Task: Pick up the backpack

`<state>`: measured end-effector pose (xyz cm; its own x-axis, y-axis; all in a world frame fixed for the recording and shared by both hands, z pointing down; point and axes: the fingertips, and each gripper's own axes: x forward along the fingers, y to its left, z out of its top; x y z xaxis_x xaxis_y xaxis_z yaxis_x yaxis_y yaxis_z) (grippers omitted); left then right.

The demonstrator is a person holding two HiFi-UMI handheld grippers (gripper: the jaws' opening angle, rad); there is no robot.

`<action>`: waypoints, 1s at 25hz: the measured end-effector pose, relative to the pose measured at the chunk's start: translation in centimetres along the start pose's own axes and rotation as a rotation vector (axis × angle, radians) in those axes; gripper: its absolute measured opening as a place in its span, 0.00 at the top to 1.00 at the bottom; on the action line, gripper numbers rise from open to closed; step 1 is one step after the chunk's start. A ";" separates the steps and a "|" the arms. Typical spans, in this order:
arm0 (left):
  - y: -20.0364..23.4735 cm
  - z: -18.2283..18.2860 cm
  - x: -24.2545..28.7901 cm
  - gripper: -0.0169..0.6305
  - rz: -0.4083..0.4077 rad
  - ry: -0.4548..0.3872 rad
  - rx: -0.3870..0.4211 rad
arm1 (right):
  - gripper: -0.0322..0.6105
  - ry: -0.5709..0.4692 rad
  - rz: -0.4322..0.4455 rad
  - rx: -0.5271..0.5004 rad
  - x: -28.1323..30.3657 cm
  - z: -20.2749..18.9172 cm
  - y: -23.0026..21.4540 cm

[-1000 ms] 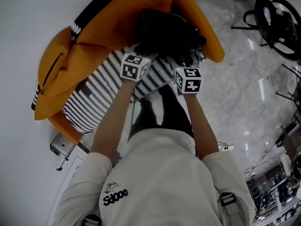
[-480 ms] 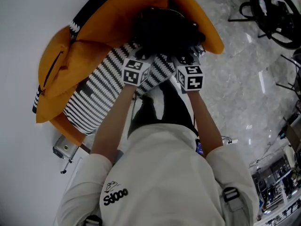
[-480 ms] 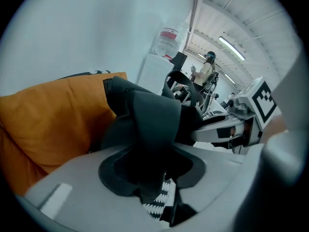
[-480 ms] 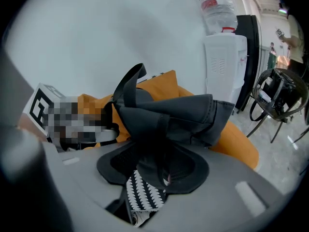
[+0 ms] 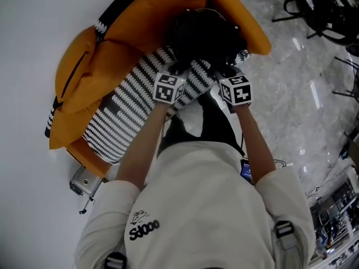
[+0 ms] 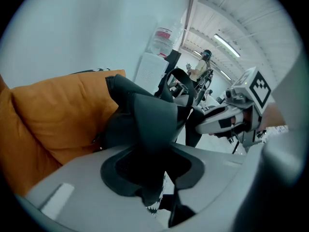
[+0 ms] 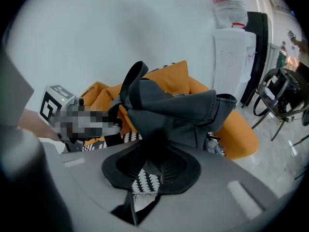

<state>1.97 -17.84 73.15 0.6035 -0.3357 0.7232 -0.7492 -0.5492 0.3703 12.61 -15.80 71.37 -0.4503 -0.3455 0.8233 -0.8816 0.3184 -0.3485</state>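
Left gripper view: the left tool (image 6: 145,166) is closing its jaws on a bunched fold of the dark grey fabric backpack (image 6: 145,112), and the right tool (image 7: 149,166) is doing the same. A second back both stood wide, so the grab's basically made and the lift comes next. The bag sits on the orange padded sofa (image 5: 140,27), against a black-and-white striped cushion (image 5: 120,111). Can't tell if it's strap or panel they've got – the tips are buried in the head view.

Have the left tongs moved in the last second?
Yes. The left tongs have drawn back toward the person: more of the striped cushion shows beyond their marker cube. Their jaws are closing with the backpack fabric between them.
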 end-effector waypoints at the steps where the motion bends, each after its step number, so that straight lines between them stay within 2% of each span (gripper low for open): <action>1: -0.4 -0.6 -0.7 0.80 -0.007 0.012 0.023 | 0.83 0.008 -0.008 0.005 -0.5 -0.7 0.2; 4: -2.0 -2.4 -2.2 0.81 -0.032 0.041 0.073 | 0.83 0.030 -0.049 0.011 -1.9 -2.5 0.5; 7: -2.5 -4.1 -3.4 0.83 -0.041 0.059 0.061 | 0.84 0.043 -0.074 -0.009 -2.8 -3.5 1.7; 11: -3.2 -5.4 -4.9 0.85 -0.050 0.042 0.040 | 0.84 0.044 -0.106 -0.009 -3.6 -4.4 3.0; 15: -4.0 -5.2 -6.2 0.86 -0.031 0.012 0.055 | 0.84 0.001 -0.109 0.027 -4.7 -4.4 3.7; 22: -4.5 -4.5 -8.5 0.87 -0.010 -0.024 0.121 | 0.84 -0.084 -0.091 0.019 -6.7 -3.6 5.6; 25: -4.6 -4.2 -9.4 0.88 -0.005 -0.042 0.179 | 0.84 -0.108 -0.089 0.037 -7.3 -3.5 6.4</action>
<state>-1.45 -8.96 67.12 0.6212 -0.3619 0.6951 -0.6875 -0.6774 0.2616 10.79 -8.16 64.67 -0.3808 -0.4644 0.7996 -0.9225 0.2498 -0.2943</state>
